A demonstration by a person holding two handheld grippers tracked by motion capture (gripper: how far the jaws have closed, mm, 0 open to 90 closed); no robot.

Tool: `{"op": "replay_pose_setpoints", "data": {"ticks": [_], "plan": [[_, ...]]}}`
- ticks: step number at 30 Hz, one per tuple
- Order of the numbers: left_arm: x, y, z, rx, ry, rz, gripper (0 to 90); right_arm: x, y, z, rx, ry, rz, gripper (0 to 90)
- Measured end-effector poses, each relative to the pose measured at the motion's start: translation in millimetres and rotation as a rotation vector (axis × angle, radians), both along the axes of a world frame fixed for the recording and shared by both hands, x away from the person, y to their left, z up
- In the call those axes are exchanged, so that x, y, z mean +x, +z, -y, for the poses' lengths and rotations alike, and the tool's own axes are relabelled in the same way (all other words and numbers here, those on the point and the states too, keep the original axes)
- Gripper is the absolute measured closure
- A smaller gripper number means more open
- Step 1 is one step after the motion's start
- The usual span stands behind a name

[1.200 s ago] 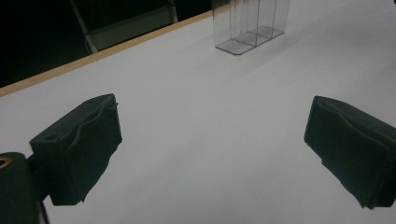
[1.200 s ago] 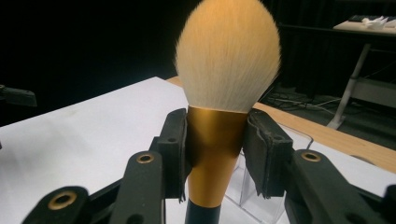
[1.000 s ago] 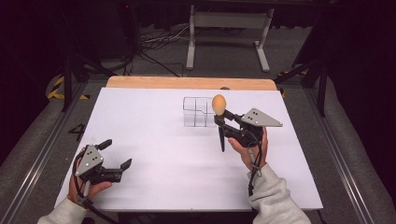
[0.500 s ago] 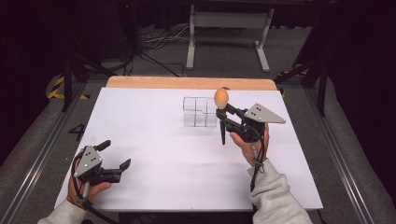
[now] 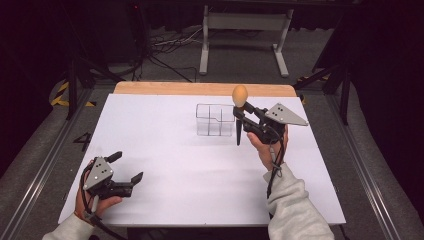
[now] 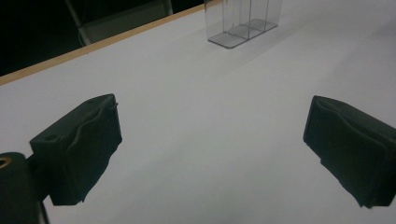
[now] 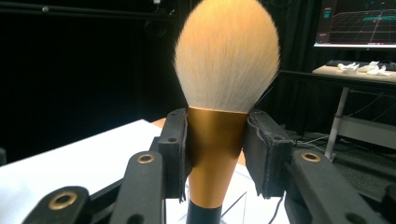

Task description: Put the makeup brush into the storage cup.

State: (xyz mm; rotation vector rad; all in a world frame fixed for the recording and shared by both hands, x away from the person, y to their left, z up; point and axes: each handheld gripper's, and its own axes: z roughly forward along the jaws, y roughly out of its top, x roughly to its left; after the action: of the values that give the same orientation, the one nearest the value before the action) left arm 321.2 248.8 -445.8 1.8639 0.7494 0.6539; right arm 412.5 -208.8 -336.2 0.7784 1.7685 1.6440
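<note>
My right gripper [image 5: 240, 111] is shut on a makeup brush [image 5: 239, 95], held upright just right of a clear plastic organiser [image 5: 215, 120] at the back middle of the table. In the right gripper view the jaws clamp the brush's gold ferrule [image 7: 215, 140], and its pale bristle head [image 7: 227, 56] rises above them. The black handle hangs down below the jaws. My left gripper [image 5: 126, 167] rests open at the front left of the white table [image 5: 160, 145], nothing between its pads [image 6: 77, 149]. The clear organiser [image 6: 243, 21] shows far ahead in the left gripper view.
The table's wooden back edge [image 5: 200, 88] runs behind the organiser. A metal stand [image 5: 245, 37] and cables lie on the floor beyond. A monitor [image 7: 357, 23] and a side table [image 7: 359, 74] stand off in the dark room.
The right gripper has lifted the brush slightly higher and carried it a little farther back beside the organiser. The left gripper has stayed in place.
</note>
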Motion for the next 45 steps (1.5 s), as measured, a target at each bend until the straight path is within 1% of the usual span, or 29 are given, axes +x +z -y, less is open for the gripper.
{"op": "replay_pose_setpoints", "data": {"ticks": [4,6,7,10,13,16,18,21,23,26,30,33,35,37,40,42,45], "plan": [[-1.9,0.0,1.5,0.005,-0.006,0.001,4.7,7.6,3.5,0.1,-0.001,-0.022,0.011,62.2],[-2.2,0.1,1.8,0.005,-0.007,0.001,4.7,9.5,3.8,0.0,0.003,-0.027,0.004,62.2],[-2.6,-0.1,2.3,-0.002,-0.008,0.001,4.7,11.7,4.2,-0.2,0.012,-0.027,0.0,62.2],[-2.1,-0.2,2.1,0.002,-0.01,-0.002,4.7,17.4,7.0,-2.5,0.015,-0.037,0.016,62.2],[-1.8,-0.8,2.3,0.002,-0.01,-0.004,4.7,22.7,8.6,-4.5,0.017,-0.044,0.018,62.2],[-1.7,-0.7,1.9,0.004,-0.012,-0.002,4.7,29.0,10.9,-4.9,0.037,-0.05,0.02,62.3],[-1.7,-0.9,1.9,0.003,-0.013,-0.004,4.7,32.1,12.4,-5.4,0.032,-0.055,0.027,62.3],[-1.6,-1.1,2.0,0.001,-0.014,-0.003,4.7,37.4,15.7,-5.8,0.05,-0.062,0.03,62.3],[-1.5,-1.2,2.1,0.0,-0.016,-0.003,4.7,39.6,16.8,-6.3,0.052,-0.064,0.035,62.3],[-1.4,-1.3,2.0,0.002,-0.016,-0.004,4.7,44.0,18.5,-9.3,0.044,-0.07,0.041,62.3],[-1.7,-1.1,2.2,0.005,-0.018,-0.006,4.6,49.2,21.0,-12.4,0.053,-0.075,0.045,62.4],[-1.6,-1.3,2.7,0.002,-0.018,-0.009,4.6,53.1,21.9,-15.4,0.032,-0.081,0.052,62.3],[-1.6,-1.4,2.9,0.006,-0.018,-0.004,4.6,55.4,23.4,-16.9,0.042,-0.084,0.045,62.3],[-1.8,-1.3,2.9,0.004,-0.02,-0.004,4.6,58.2,25.8,-17.8,0.049,-0.088,0.049,62.3],[-1.6,-1.5,2.8,0.004,-0.021,-0.007,4.7,61.7,27.9,-20.6,0.039,-0.093,0.058,62.3],[-1.7,-1.5,2.8,0.003,-0.022,-0.005,4.7,64.3,28.5,-21.6,0.046,-0.091,0.05,62.3],[-1.9,-1.5,2.6,0.001,-0.022,-0.006,4.7,70.0,28.3,-23.4,0.034,-0.096,0.055,62.4]]}}
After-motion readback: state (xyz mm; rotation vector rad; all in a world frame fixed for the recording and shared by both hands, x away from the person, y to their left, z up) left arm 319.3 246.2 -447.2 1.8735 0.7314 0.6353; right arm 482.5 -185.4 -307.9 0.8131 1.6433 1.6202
